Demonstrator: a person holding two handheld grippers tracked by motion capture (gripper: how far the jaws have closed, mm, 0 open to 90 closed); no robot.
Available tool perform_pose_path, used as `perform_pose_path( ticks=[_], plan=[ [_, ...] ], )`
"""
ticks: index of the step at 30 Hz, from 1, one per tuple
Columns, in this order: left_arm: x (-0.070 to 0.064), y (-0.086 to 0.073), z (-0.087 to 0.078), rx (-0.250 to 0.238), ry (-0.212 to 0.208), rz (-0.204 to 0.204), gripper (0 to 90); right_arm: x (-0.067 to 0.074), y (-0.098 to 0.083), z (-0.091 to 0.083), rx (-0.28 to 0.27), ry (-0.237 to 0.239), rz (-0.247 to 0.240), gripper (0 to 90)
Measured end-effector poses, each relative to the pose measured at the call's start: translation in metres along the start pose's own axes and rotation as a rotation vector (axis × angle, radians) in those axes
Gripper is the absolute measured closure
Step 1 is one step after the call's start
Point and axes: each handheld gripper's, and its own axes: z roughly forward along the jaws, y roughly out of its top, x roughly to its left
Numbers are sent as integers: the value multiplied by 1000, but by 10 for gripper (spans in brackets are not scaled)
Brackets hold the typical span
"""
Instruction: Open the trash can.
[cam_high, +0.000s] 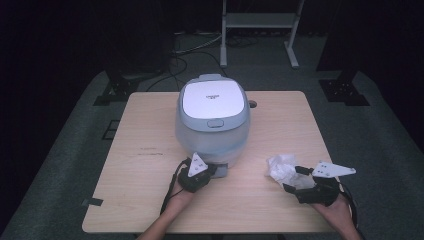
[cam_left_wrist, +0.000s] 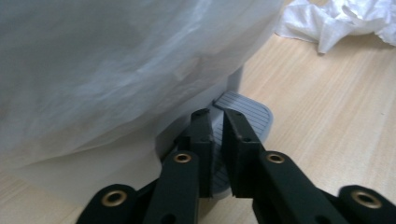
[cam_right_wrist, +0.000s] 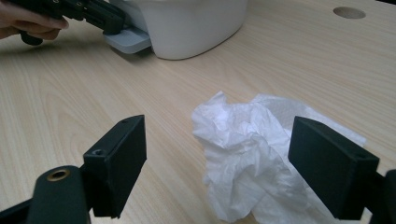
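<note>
The left claw (cam_high: 212, 170) is closed on the grey pedal (cam_left_wrist: 243, 114) at the near foot of the bin (cam_high: 212, 120), likely to open its lid. The right claw (cam_high: 292, 179) gapes around the crumpled tissue (cam_right_wrist: 247, 149) on the surface (cam_high: 150, 170), gripping nothing.

White crumpled tissue (cam_right_wrist: 252, 154), pale grey bin (cam_high: 212, 120) with ribbed grey pedal (cam_left_wrist: 247, 112), black tools.

Wooden table (cam_high: 150, 200), white bin (cam_high: 212, 120), crumpled tissue (cam_high: 281, 167)
</note>
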Motion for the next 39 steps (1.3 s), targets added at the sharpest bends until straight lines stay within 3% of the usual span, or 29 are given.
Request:
perform_pose_path(
  ticks=[5,9,17,25,35,39],
  plan=[
    [-4,0,1,7,15,17,844,-2,1,-2,-18,2,18,182],
    [-3,-2,2,6,11,17,850,-3,3,-2,-8,-22,13,182],
    [-6,-1,3,26,31,33,837,-8,4,6,24,-48,11,186],
    [-6,-1,5,52,25,48,836,-15,2,16,77,-58,46,206],
    [-11,-2,10,95,52,82,837,-23,-4,26,129,-62,88,225],
    [-9,-3,11,93,42,59,838,-25,-6,27,155,-76,88,342]
  ],
)
